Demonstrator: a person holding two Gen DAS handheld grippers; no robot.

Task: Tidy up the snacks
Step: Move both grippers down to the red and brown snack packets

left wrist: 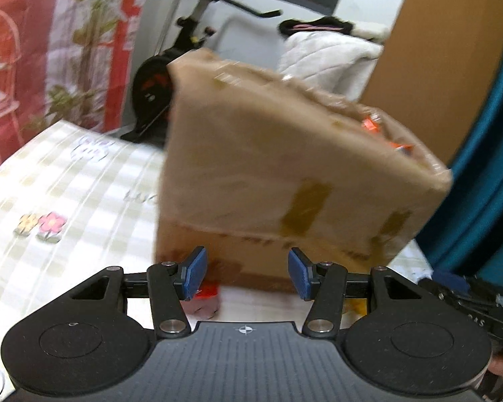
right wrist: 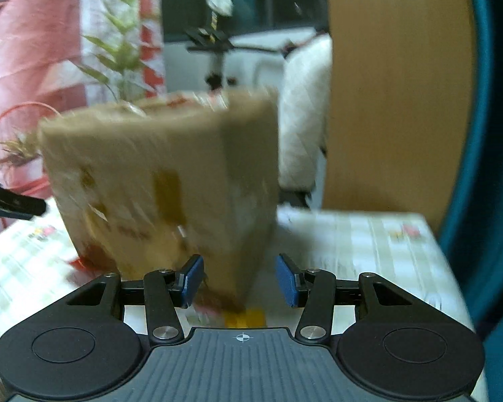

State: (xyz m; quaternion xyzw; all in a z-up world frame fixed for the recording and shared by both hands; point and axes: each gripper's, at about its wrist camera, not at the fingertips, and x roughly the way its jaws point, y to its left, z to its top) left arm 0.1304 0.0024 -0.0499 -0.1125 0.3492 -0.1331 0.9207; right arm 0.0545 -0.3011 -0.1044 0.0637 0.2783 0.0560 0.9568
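Observation:
A taped brown cardboard box (left wrist: 271,167) stands on the checked tablecloth (left wrist: 67,184), with orange snack packets (left wrist: 372,125) showing at its open top. My left gripper (left wrist: 247,276) is open and empty just in front of the box's base. A small red packet (left wrist: 206,296) lies on the cloth by its left pad. In the right wrist view the same box (right wrist: 171,181) is blurred, and my right gripper (right wrist: 239,279) is open and empty at the box's near corner. A yellow packet (right wrist: 246,318) lies just below it. The left gripper's tip (right wrist: 13,202) shows at the left edge.
An exercise bike (left wrist: 171,73) and a white padded chair (left wrist: 325,57) stand behind the table. A red floral curtain (left wrist: 43,40) hangs on the left, a wooden panel (right wrist: 395,93) and a teal curtain (right wrist: 479,167) on the right. The table's right edge (right wrist: 449,268) is close.

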